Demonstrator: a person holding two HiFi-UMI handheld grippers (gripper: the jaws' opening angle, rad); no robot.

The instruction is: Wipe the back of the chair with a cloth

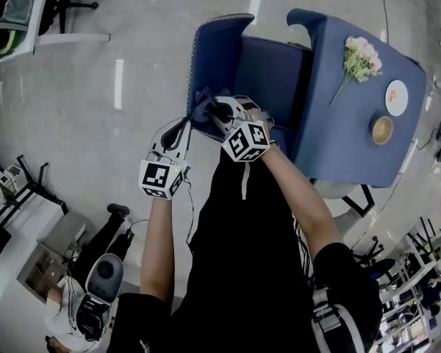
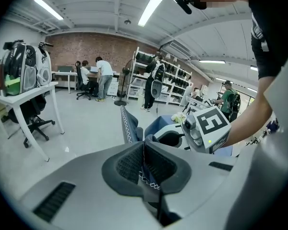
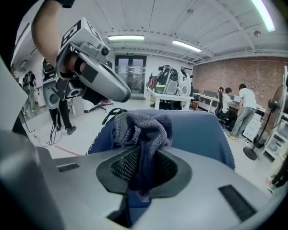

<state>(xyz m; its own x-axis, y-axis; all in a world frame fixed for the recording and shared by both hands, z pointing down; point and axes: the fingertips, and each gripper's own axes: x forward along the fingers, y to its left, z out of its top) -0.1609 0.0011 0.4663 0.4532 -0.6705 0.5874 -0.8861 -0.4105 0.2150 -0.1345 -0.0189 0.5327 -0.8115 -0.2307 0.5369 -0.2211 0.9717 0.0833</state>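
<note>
Grey cloth (image 3: 140, 124), clenched in the right gripper (image 3: 142, 166), is pressing on the chair back (image 1: 212, 59) top edge while the left gripper (image 2: 144, 166) is pinching that edge alongside; wiping seems to be starting, calling next for a firm sweep along it.

Blue table (image 1: 338, 123) — flowers (image 1: 361, 57), plate (image 1: 397, 96), cup (image 1: 382, 129).

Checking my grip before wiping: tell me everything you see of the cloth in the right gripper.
The grey-blue knitted cloth is crumpled into a bunch, pinched in the shut jaws of the right gripper. Most bulges above the jaws; one fold hangs between them. It seems to rest against the blue fabric chair back.
</note>
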